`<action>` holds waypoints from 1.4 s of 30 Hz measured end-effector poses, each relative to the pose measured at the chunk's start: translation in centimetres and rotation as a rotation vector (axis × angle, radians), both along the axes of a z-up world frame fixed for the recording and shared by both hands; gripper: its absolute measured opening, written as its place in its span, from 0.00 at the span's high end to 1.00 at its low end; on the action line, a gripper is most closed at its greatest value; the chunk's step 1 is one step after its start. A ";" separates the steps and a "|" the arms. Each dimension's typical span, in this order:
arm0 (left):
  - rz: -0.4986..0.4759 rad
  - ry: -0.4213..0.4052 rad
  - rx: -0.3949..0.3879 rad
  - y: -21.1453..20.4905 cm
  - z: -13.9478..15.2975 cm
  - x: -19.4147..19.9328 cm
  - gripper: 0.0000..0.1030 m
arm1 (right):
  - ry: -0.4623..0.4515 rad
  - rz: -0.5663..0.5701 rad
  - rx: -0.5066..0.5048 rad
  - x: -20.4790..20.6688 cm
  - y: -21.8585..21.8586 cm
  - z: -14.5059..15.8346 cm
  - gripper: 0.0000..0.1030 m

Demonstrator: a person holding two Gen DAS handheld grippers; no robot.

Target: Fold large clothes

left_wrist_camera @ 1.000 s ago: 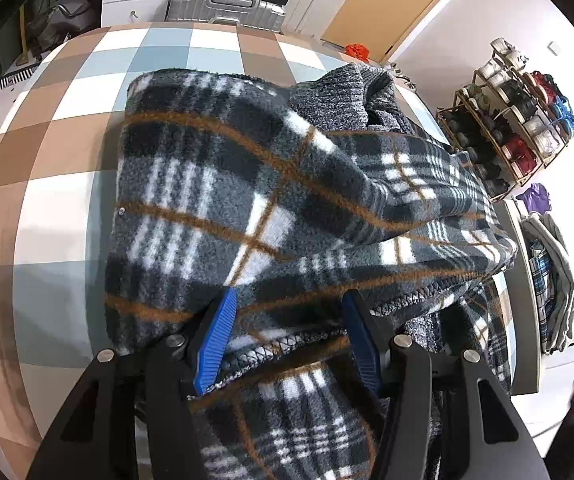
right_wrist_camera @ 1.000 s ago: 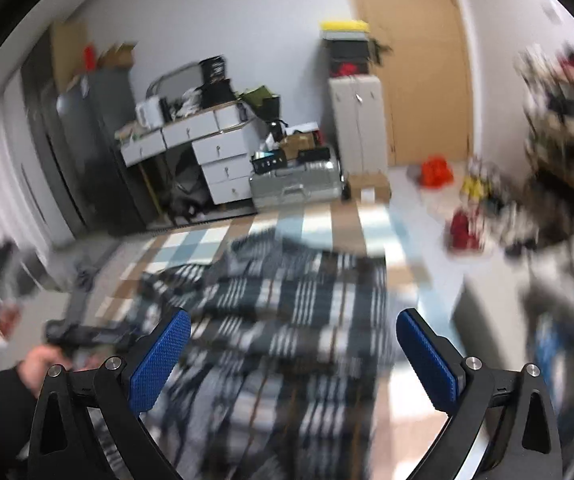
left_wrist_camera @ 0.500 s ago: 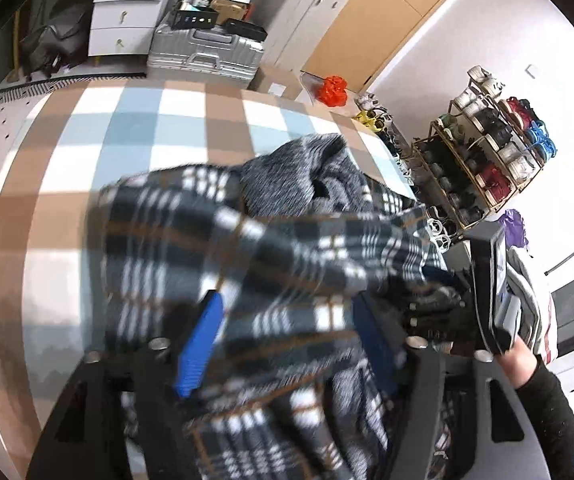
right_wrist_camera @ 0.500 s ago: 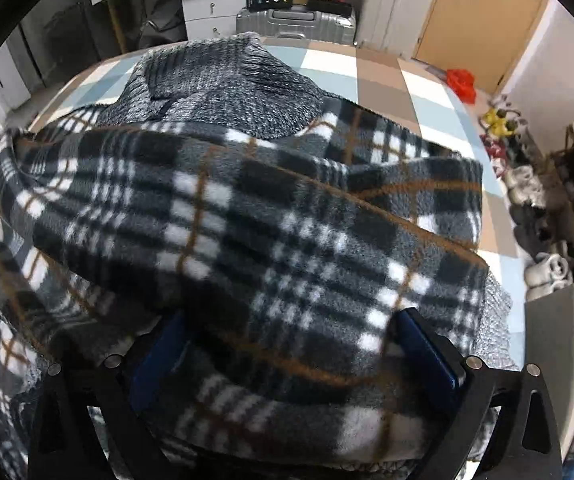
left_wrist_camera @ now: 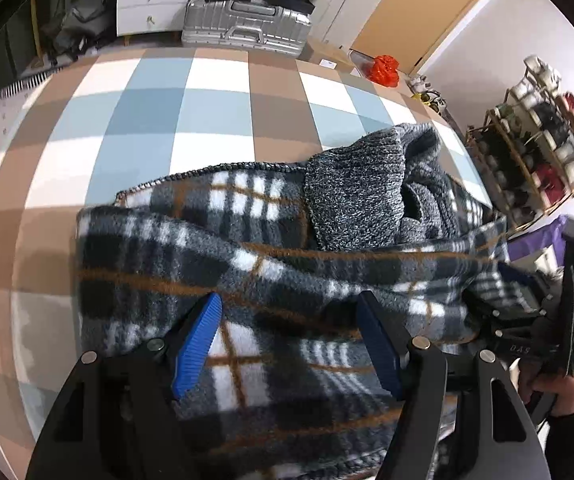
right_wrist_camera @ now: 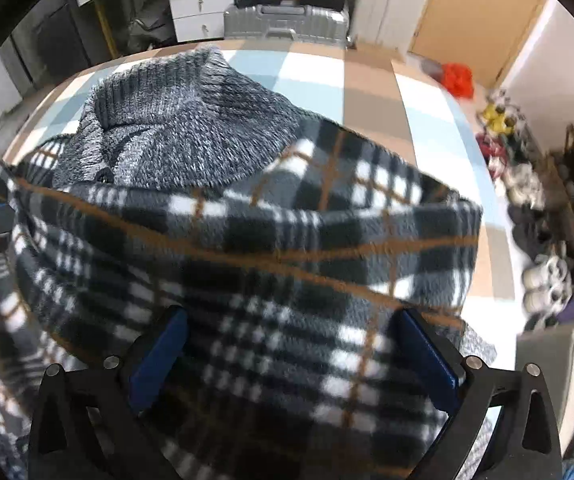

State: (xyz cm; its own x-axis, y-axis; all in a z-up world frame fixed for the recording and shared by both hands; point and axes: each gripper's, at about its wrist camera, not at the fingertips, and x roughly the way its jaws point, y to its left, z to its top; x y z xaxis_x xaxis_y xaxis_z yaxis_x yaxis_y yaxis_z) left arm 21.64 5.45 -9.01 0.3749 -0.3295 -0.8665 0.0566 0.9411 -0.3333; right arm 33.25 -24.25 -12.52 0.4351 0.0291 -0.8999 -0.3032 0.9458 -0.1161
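The plaid fleece garment (left_wrist_camera: 271,280) with its grey knit collar (left_wrist_camera: 359,196) lies bunched over the near right part of the checked tablecloth on the table (left_wrist_camera: 159,128), with the collar at the far side of the heap. The left hand-held gripper (left_wrist_camera: 289,340) has fleece lying between its blue pads, which stand apart with a thick layer between them; whether they are actually pinching it I cannot tell. The right hand-held gripper (right_wrist_camera: 293,360) is spread wide with the fabric draped over and between its fingers, so it seems to be carrying the cloth on top of the fingers, not clamping it. Both tools sit at the near edge of the garment, side by side, which suits lifting that edge and carrying it toward the collar to halve the length. The far part of the table is left bare, giving room for the fold to land flat.
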 end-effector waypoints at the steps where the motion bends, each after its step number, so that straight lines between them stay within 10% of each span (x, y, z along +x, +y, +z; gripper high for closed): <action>1: -0.003 -0.008 0.007 0.0 0.0 -0.1 0.37 | -0.015 0.013 -0.019 0.0 0.5 0.0 0.00; 11: -0.063 -0.072 -0.075 0.3 3.0 -6.9 0.36 | -0.198 0.086 0.196 -6.9 -1.6 4.9 0.00; 15: -0.049 0.007 -0.051 0.8 -0.8 -7.3 0.37 | -0.036 0.111 0.042 -6.8 0.2 -0.4 0.00; 22: -0.029 -0.008 0.035 0.2 0.6 -9.4 0.36 | -0.077 0.053 0.082 -9.1 -0.5 2.7 0.00; 32: 0.057 0.030 -0.081 3.1 3.9 -15.7 0.35 | -0.184 0.122 0.382 -22.4 -2.8 9.3 0.00; 36: 0.103 0.016 -0.093 3.0 4.5 -18.6 0.18 | -0.204 0.132 0.546 -26.0 -3.6 9.2 0.00; 42: 0.101 -0.064 0.022 1.2 7.2 -18.8 0.18 | -0.213 0.122 0.701 -29.4 -2.8 8.2 0.00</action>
State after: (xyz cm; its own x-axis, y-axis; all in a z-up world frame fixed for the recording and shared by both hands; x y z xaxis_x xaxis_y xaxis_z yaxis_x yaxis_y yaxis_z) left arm 2.83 6.64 -1.82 0.4598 -0.2688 -0.8464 -0.0180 0.9501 -0.3115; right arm 3.83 -27.08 -4.29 0.5554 0.6251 -0.5484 -0.4492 0.7805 0.4347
